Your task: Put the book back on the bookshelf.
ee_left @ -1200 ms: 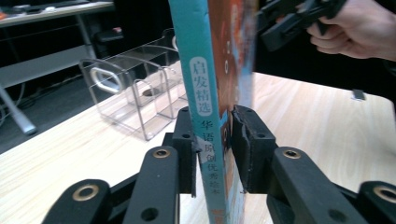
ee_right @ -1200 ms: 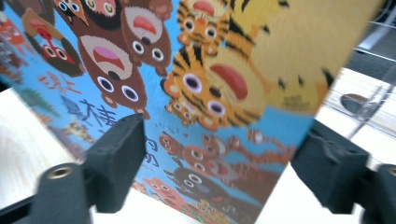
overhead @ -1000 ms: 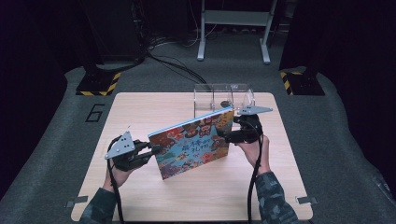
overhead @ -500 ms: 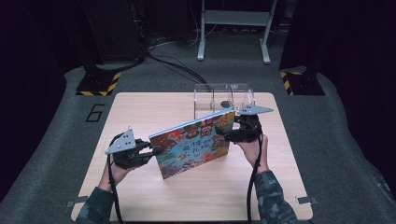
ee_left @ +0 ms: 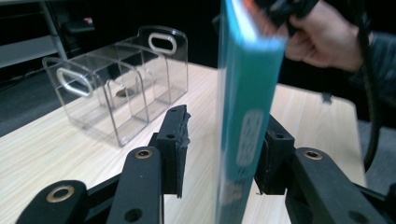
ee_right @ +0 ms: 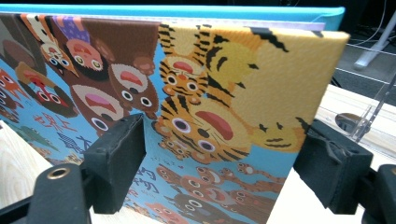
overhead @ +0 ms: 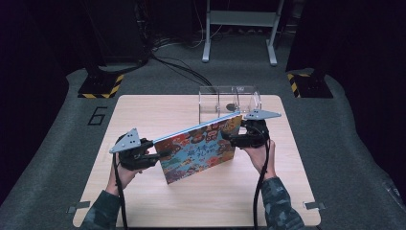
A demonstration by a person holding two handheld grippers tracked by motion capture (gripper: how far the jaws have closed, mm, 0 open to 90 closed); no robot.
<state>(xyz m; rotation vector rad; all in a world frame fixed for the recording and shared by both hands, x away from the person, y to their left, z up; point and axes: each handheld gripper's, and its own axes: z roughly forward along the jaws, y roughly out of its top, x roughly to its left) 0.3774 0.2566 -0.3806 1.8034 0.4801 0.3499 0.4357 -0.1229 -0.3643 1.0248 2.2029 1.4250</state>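
A colourful picture book (overhead: 198, 151) with cartoon animals on its cover stands tilted on its lower edge on the wooden table (overhead: 143, 110). My right gripper (overhead: 229, 139) is shut on the book's upper right corner. Its jaws have just been closing, and the pads (ee_right: 116, 158) flank the cover (ee_right: 210, 93). At the book's left end is my left gripper (overhead: 163, 154), whose jaws have just been opening. The teal spine (ee_left: 245, 116) stands between those jaws, with a clear gap to one pad (ee_left: 175, 140). The left gripper (ee_left: 227, 128) is open.
A clear plastic organiser (overhead: 230, 100) with dividers and cut-out handles stands at the table's far edge, just behind the right gripper; it shows again as the organiser (ee_left: 121, 79) left of the book. Black stands and cables lie on the floor beyond.
The left gripper's jaws have spread apart from the book's left end. The book stays up in the right gripper, and both hands keep their places.
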